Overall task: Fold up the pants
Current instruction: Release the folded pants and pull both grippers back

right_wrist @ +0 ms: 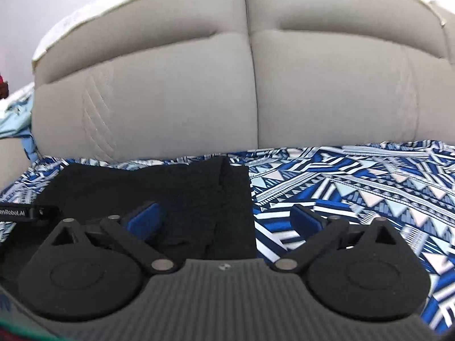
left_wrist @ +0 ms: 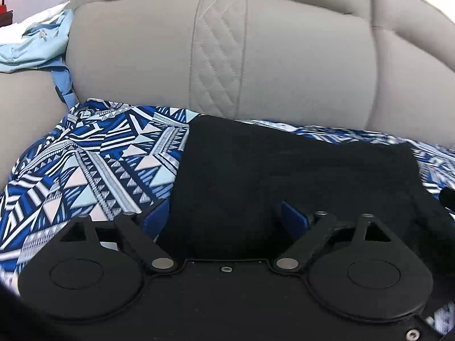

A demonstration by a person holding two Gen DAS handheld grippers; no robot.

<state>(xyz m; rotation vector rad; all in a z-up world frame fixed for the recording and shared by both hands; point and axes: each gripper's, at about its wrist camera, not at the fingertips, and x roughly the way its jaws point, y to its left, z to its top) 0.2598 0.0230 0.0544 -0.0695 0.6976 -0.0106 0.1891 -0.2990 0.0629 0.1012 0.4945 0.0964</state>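
black pants folded on patterned sheet, near edge hidden, left hand-held gripper and right hand-held gripper wide

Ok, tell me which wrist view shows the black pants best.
The right wrist view: the black pants show their far edge, right edge and a lengthwise fold on the patterned sheet. In the left wrist view the pants fill the frame, with the near part hidden behind the left gripper.

A home living room: a beige cushioned sofa, its seat draped with a blue patterned cloth.
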